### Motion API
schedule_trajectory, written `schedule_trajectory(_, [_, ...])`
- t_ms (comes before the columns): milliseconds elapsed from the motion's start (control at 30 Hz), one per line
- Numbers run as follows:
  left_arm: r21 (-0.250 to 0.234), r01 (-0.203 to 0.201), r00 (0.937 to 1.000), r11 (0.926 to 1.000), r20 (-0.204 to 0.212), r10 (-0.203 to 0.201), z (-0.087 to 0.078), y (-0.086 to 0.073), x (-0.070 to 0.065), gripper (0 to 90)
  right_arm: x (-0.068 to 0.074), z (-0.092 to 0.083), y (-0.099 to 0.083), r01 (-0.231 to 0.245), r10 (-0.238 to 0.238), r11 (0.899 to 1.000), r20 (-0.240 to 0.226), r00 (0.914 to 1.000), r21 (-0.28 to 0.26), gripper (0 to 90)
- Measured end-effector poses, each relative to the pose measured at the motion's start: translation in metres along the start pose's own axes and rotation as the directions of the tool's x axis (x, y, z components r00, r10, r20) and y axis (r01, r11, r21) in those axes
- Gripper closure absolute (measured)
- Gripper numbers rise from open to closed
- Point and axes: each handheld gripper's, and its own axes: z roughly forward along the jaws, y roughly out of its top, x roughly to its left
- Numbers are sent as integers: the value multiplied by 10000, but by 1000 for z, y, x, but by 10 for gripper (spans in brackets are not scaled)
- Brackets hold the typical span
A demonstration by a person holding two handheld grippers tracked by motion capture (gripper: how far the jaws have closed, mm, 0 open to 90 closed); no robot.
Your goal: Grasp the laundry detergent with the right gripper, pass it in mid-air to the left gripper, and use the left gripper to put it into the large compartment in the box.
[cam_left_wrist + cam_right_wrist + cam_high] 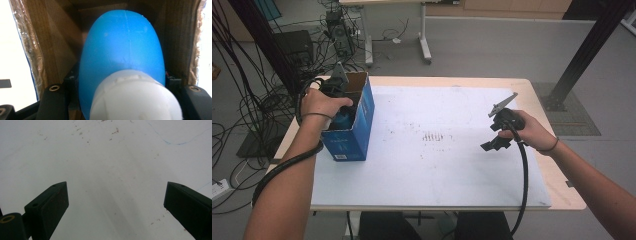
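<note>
High view: your left tool (343, 102) reaches down into the open blue carton (362, 131) near the table's (437, 195) left edge; your right tool (499, 131) hovers toward the right edge. Lifting crooked could drag the light cardboard box over.

Left gripper view: its jaws are clamped on a smooth, rounded blue plastic bottle (122, 45) with a ribbed white cap (135, 97), inside brown corrugated walls. That slick curve could slip out.

Right gripper view: jaws stand wide apart over the scuffed white mat (107, 157), holding nothing.
</note>
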Motion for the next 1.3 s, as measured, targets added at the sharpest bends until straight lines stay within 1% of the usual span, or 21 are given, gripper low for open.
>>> schedule_trajectory(400, [53,-8,10000,10000,-22,8,0,1,-1,376,-1,0,0,18,-19,10000,87,10000,31,56])
schedule_trajectory(967, [82,23,10000,10000,-1,-23,0,2,0,376,-2,2,1,49,-50,10000,29,10000,70,56])
schedule_trajectory(1300, [45,37,10000,10000,-14,-37,0,1,0,376,-2,2,1,31,-31,10000,70,10000,47,56])
